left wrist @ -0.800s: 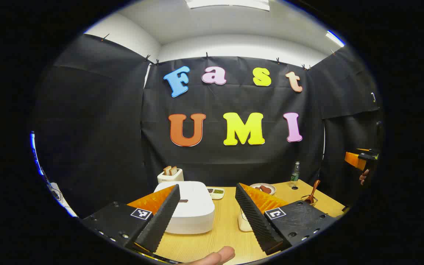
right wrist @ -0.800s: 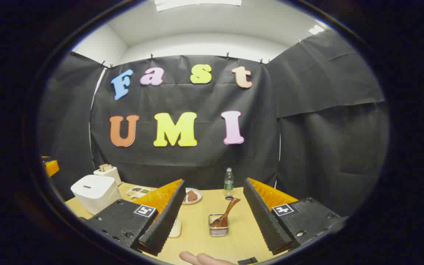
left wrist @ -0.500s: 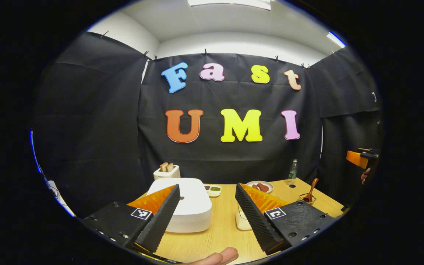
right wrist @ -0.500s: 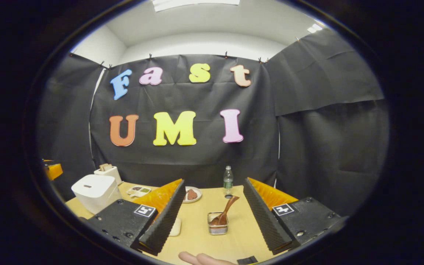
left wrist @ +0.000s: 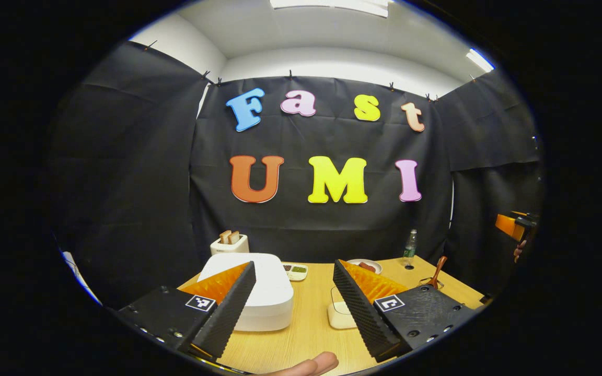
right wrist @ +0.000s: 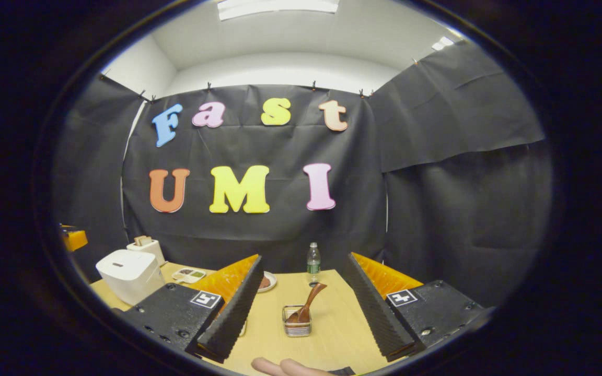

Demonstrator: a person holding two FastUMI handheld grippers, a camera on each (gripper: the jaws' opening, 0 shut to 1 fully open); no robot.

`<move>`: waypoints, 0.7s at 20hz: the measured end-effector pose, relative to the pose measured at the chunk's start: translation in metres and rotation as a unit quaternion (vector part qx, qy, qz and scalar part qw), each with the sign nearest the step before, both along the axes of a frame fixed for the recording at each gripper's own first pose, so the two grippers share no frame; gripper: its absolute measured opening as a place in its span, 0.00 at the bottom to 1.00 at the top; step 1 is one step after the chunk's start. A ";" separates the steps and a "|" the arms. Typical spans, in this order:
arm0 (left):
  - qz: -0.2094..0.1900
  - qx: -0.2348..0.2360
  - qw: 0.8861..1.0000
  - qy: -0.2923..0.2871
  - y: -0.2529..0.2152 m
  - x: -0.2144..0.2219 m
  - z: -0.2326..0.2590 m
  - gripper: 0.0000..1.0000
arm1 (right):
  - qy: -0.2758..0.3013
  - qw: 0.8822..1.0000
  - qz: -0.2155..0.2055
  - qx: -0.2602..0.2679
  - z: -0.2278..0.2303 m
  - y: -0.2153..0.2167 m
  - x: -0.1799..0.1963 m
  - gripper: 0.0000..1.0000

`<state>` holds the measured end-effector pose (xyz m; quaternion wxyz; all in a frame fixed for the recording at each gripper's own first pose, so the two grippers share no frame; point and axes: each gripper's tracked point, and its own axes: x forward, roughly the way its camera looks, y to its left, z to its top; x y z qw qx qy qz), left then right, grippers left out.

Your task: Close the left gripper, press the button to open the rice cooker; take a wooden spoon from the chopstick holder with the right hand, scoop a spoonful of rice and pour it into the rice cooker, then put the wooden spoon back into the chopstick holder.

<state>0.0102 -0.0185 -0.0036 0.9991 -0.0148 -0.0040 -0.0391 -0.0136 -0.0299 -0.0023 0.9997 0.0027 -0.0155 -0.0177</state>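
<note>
The white rice cooker (left wrist: 272,297) sits closed on the wooden table (left wrist: 306,334), partly behind the left finger of my left gripper (left wrist: 293,267), which is open and hovers short of it. A pale rice container (left wrist: 338,315) stands right of the cooker. In the right gripper view, the wooden spoon (right wrist: 309,304) leans in the wire chopstick holder (right wrist: 297,327), straight ahead between the fingers of my open right gripper (right wrist: 303,258). The rice cooker (right wrist: 129,272) stands far left there. The spoon (left wrist: 438,270) also shows at the table's right side in the left gripper view.
A toaster (left wrist: 229,243) with bread stands behind the cooker. A small divided dish (left wrist: 294,270), a plate of brown food (left wrist: 366,266) and a bottle (left wrist: 409,246) line the back of the table. A thumb (left wrist: 314,364) shows at the bottom edge.
Both grippers drifted slightly. The cooker slid left in the left gripper view, and the spoon holder slid left in the right gripper view. Both stay open.
</note>
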 end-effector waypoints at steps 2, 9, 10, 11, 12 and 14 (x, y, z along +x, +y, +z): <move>0.002 0.006 1.000 -0.006 0.001 0.001 0.000 0.94 | 0.001 1.000 -0.002 0.001 -0.001 -0.003 0.003 0.99; 0.025 0.052 0.998 -0.021 0.018 0.023 -0.008 0.95 | 0.011 1.000 0.006 0.017 -0.016 -0.006 0.014 1.00; 0.029 0.049 0.998 -0.013 0.021 0.027 -0.012 0.95 | 0.010 1.000 0.006 0.022 -0.017 -0.008 0.015 0.99; 0.028 0.043 0.999 -0.006 0.022 0.032 -0.017 0.95 | 0.011 1.000 0.009 0.028 -0.020 -0.009 0.015 0.99; 0.026 0.034 0.999 0.005 0.023 0.039 -0.021 0.93 | 0.013 0.999 0.011 0.033 -0.024 -0.009 0.016 0.99; 0.024 0.016 0.999 0.025 0.028 0.050 -0.029 0.85 | 0.018 0.999 0.013 0.038 -0.031 -0.014 0.015 0.99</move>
